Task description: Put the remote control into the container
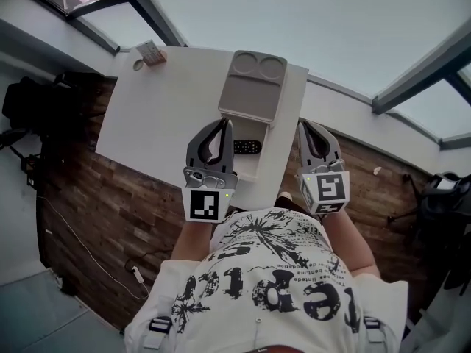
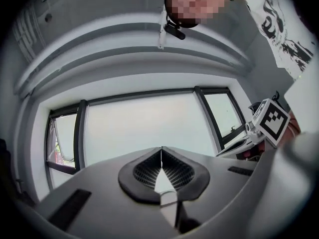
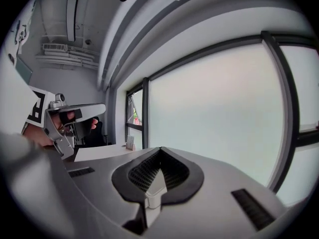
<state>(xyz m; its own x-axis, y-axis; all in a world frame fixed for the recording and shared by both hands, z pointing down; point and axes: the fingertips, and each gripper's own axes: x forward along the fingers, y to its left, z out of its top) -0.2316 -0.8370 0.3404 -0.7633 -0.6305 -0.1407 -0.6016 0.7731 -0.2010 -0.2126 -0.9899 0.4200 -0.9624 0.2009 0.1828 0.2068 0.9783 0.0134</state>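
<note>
Behind the left tongs (image 1: 225,123), the remote control (image 1: 249,146) is half hidden.

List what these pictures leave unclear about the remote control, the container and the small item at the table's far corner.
- The remote control: head view only; its left end sits behind the left gripper, buttons too small.
- The container: its near edge is unclear, so whether the remote control lies inside cannot be told.
- The small item: too small to identify.
- Both gripper views face windows, missing the remote control.

Large bright windows (image 2: 139,128), white wall (image 2: 149,81) above, white table (image 1: 147,116), dark wood-plank floor (image 1: 88,197)
</note>
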